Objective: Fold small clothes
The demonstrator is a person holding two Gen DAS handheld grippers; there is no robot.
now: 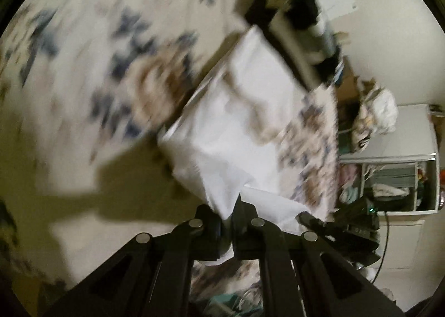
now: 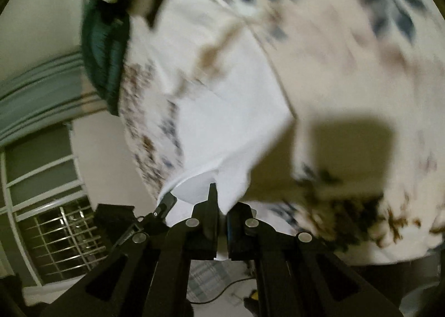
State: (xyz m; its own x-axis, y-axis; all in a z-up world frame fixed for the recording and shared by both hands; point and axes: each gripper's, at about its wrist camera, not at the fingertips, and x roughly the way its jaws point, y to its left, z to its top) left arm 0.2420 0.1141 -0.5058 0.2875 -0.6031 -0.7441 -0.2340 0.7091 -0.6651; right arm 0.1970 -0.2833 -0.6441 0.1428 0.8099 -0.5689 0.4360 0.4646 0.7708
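A small white garment (image 1: 236, 133) hangs over a bed with a floral sheet (image 1: 83, 53). My left gripper (image 1: 228, 212) is shut on one edge of the white garment. In the right wrist view the same white garment (image 2: 222, 122) stretches away from my right gripper (image 2: 221, 207), which is shut on another edge of it. The other gripper's black tip (image 1: 308, 219) shows at the garment's edge in the left wrist view, and also in the right wrist view (image 2: 167, 203). Both views are blurred by motion.
The floral sheet also fills the right wrist view (image 2: 361, 67). A white shelf unit (image 1: 395, 167) with clothes stands beside the bed. A dark green cloth (image 2: 108, 53) lies at the bed's edge. A barred window (image 2: 64, 236) is at lower left.
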